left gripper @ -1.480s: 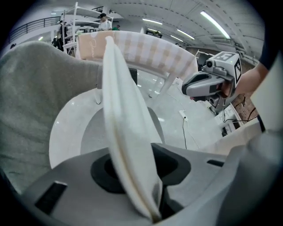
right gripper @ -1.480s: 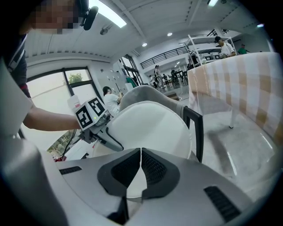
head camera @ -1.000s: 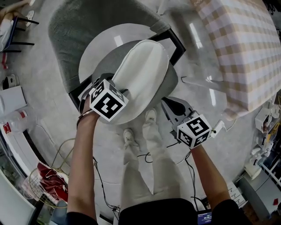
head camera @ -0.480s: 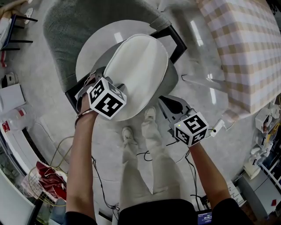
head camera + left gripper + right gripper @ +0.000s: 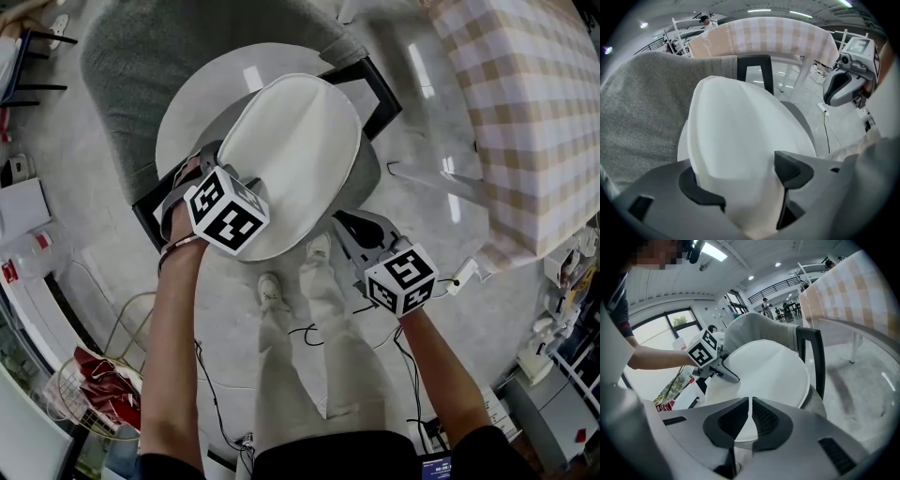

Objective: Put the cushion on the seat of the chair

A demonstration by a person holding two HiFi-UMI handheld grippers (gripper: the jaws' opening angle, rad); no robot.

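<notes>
the cushion [image 5: 295, 155] is now lying flat across the seat [image 5: 372, 183] of the chair [image 5: 122, 84], where a second ago it was still tipped up on one side with more of the grey seat showing beneath it. it is covering most of the seat, its far edge reaching toward the chair's backrest and its near edge hanging slightly over the chair's front.

the left gripper [image 5: 745, 179] is sitting at the chair's front left corner, and its jaws have just been opening: they are standing fairly wide, with the cushion's near edge still lying between them but no longer pinched. the right gripper [image 5: 750, 418] is hanging off the chair's front right corner, apart from the cushion, its jaws brought together with only a thin slit and nothing in them; it is lower than it was a second ago.

judging by this, the placing itself is looking done and the release is under way. what is remaining is probably drawing the left gripper back off the cushion's edge without dragging the cushion toward the chair's front.
</notes>
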